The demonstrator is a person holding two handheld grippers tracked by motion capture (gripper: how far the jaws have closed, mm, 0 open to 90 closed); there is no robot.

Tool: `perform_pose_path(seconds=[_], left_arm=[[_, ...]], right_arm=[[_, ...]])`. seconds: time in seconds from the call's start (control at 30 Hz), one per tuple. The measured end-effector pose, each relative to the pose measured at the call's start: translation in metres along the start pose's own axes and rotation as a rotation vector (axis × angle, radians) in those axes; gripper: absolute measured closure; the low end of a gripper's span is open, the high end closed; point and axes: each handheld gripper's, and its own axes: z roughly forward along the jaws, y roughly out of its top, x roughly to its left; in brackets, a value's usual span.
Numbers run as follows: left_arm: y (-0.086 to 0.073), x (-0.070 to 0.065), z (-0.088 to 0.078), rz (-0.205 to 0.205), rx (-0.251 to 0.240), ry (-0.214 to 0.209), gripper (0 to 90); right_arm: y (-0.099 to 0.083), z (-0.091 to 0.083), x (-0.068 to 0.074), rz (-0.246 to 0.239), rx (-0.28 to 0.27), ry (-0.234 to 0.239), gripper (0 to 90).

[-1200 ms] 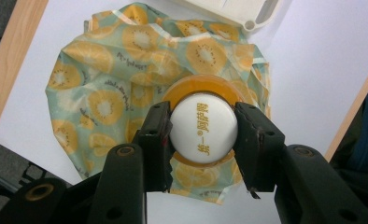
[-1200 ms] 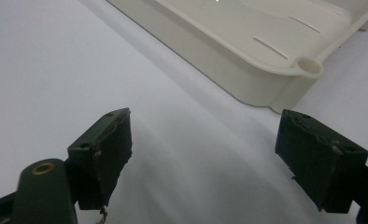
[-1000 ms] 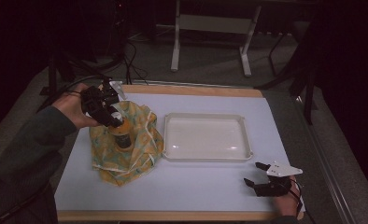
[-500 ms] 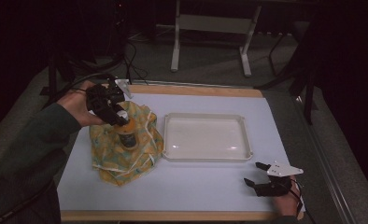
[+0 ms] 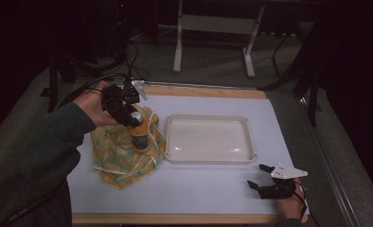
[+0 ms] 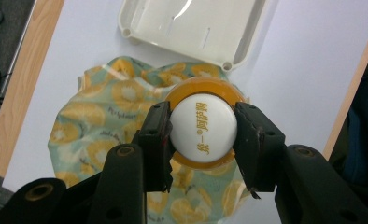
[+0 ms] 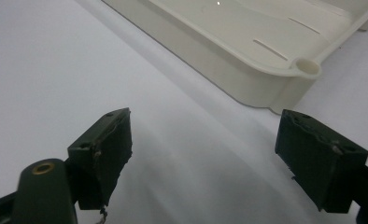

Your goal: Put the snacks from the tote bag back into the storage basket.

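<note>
Right now our bottle (image 6: 201, 127) stands upright on the yellow fruit-print cloth (image 5: 123, 153), just left of the white tray (image 5: 208, 139), and its white cap sits squeezed between the jaws of our left gripper (image 6: 201, 135), which comes at it from above. In the high view we see the same clasp at the bottle's top (image 5: 136, 124). We judge this the grasp step, with the lift not yet made. Next we need a straight rise clear of the cloth's folds, keeping the bottle plumb so the cap does not slip, then a carry toward the tray. Our right gripper (image 5: 265, 182) rests on the table near the tray's front corner, jaws spread wide and holding nothing.
</note>
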Motion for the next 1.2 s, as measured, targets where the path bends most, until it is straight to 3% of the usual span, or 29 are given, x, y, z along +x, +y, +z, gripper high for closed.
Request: perform_pose_path(seconds=[0.83,1.2], left_arm=[[0.043,-0.007,0.019,0.048,0.000,-0.023,58.9],[0.052,-0.008,0.025,0.055,0.002,-0.019,58.9]], right_arm=[[0.000,0.000,0.000,0.000,-0.001,0.007,17.3],[0.000,0.000,0.000,-0.002,0.001,0.009,17.1]])
